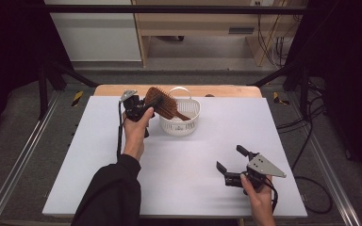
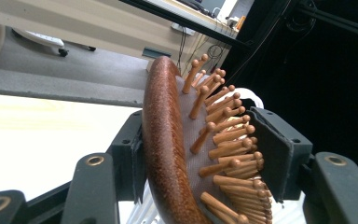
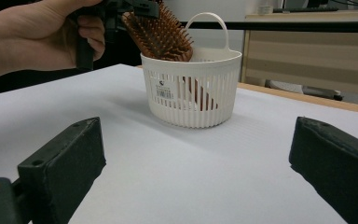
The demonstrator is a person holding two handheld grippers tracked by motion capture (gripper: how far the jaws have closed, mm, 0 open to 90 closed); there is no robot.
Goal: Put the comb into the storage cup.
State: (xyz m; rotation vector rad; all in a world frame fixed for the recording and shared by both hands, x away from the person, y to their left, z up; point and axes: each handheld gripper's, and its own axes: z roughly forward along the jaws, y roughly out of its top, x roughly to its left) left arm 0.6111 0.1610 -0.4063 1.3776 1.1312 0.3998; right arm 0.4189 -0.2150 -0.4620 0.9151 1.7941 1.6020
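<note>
A brown wooden hairbrush (image 1: pixel 162 102) with peg bristles leans handle-down into a white slatted plastic basket (image 1: pixel 181 123) at the back middle of the table. My left gripper (image 1: pixel 146 107) is shut on the brush head; in the left gripper view its jaws press the wooden back (image 2: pixel 165 144) and the bristle side. The right gripper view shows the brush (image 3: pixel 161 35) sticking out over the basket (image 3: pixel 193 88) rim, with its handle inside. My right gripper (image 1: pixel 230 159) is open near the front right of the table, nothing between its fingers.
The white tabletop (image 1: pixel 179 155) has free room in the middle and at the front left. The basket's loop handle (image 1: pixel 179 89) stands up at the back. A wooden table edge (image 1: pixel 226 91) and shelving lie beyond.
</note>
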